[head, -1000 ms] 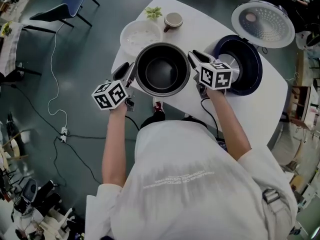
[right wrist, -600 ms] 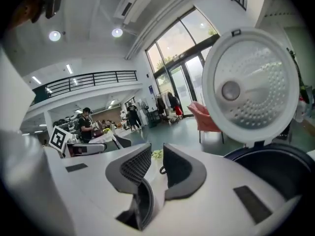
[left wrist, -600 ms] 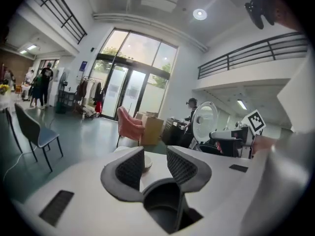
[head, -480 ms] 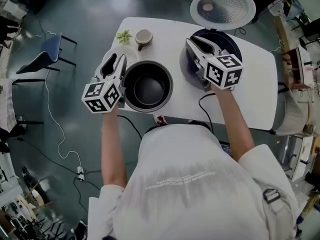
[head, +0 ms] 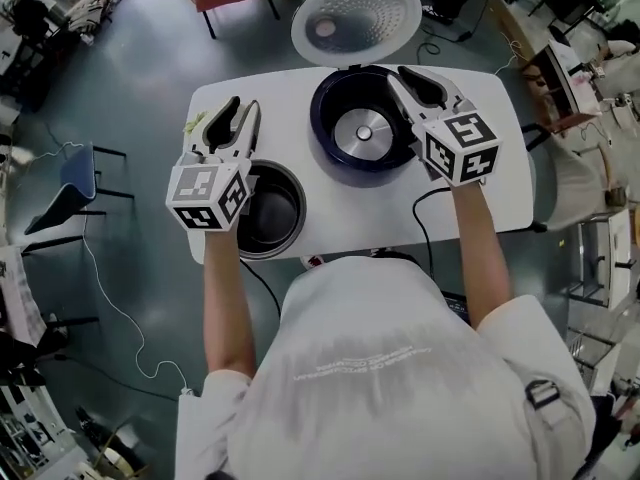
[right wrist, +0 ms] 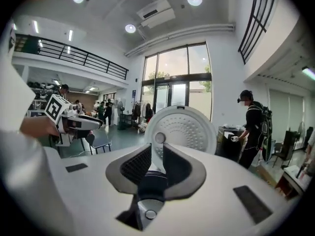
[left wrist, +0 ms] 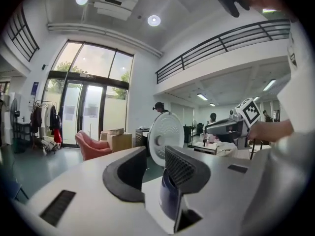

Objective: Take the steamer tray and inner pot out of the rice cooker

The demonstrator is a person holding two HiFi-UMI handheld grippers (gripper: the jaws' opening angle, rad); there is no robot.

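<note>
Both grippers have come off the inner pot (head: 270,213) since a second ago. Back then they sat on either side of its rim, and now it's parked on the white table (head: 350,213) with nothing holding it.

Left gripper (head: 237,118) hovers above the table. The pot sits just to the right of its marker cube and behind its fingertips, partly tucked under the gripper in the head view. In the left gripper view its jaws (left wrist: 155,154) are spread with a clear gap and nothing pinched. Through the gap you just see the table edge and the dark blue rice cooker (left wrist: 170,200) ahead and slightly right, with the cooker's lid (left wrist: 166,139) standing up behind it.

Right gripper (head: 430,88) is up over the right side of the cooker's rim (head: 325,133). The bowl is empty, with the silver heating plate showing, so the pot is definitely out. It's well off to this gripper's left, on the far side of the cooker. In the right gripper view its jaws (right wrist: 157,154) stand apart too, a narrower gap, gripping nothing. The cooker body (right wrist: 152,181) is right below and ahead of the fingertips, and the open lid (right wrist: 184,129) is straight in front.

The lid (head: 355,18) is flipped all the way back, beyond both sets of tips. I can't make out the steamer tray anywhere. If it's on the table, the left gripper is covering it.
</note>
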